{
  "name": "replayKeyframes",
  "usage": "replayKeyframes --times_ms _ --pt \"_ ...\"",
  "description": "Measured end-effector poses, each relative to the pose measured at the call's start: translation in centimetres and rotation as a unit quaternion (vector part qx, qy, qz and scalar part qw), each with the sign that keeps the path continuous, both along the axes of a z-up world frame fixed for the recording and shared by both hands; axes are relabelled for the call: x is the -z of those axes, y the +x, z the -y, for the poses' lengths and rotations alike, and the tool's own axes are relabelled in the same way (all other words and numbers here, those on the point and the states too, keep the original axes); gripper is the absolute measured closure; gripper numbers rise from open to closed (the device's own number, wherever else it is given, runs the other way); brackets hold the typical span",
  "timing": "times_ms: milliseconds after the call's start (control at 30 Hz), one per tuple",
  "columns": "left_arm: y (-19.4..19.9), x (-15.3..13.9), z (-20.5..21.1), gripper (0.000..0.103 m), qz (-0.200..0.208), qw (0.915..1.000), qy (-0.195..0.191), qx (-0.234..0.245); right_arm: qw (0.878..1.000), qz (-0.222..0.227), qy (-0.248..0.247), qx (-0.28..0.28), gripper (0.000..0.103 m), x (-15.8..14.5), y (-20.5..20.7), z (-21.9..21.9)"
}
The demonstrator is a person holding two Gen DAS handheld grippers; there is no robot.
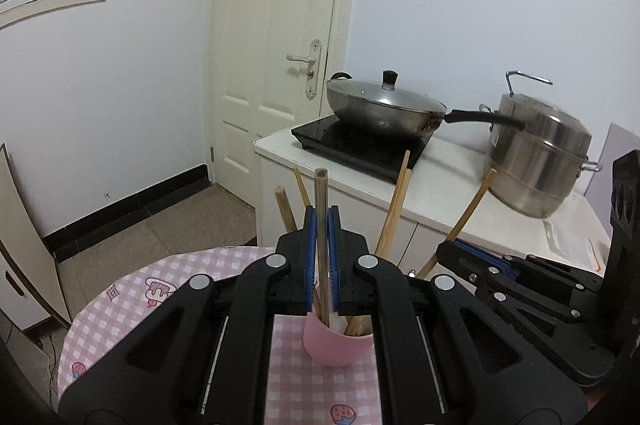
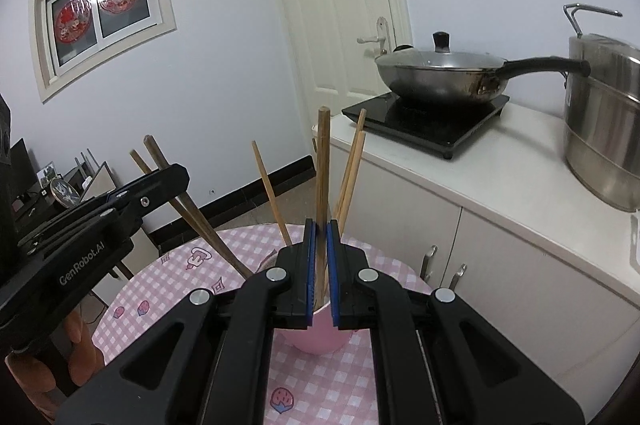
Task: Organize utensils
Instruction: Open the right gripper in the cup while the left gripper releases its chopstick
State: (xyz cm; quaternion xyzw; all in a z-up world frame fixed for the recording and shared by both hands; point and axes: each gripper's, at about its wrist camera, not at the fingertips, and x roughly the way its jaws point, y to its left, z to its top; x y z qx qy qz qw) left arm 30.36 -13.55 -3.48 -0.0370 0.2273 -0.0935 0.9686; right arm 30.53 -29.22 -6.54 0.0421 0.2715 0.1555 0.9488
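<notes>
Checked surface (image 1: 132,305) carries the pink cup (image 1: 336,345) below both claws. Left claw (image 1: 321,225) and right claw (image 2: 321,237) each clench one chopstick (image 1: 321,193) upright, presumably for lowering into the cup.

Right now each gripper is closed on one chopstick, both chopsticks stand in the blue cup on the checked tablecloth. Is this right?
Only the colour is wrong: the cup is pink, not blue, as the left wrist view shows. The rest holds: the left gripper is shut on a grey chopstick, the right gripper on a wooden chopstick, both over the checked tablecloth.
</notes>
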Motion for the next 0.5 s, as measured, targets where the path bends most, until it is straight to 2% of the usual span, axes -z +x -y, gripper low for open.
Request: replayKeyframes --times_ms 500 --pt "0.22 -0.12 -0.33 0.097 -0.016 0.9998 -0.002 0.006 1.0 -0.008 0.009 0.0 0.098 -0.21 -0.15 0.13"
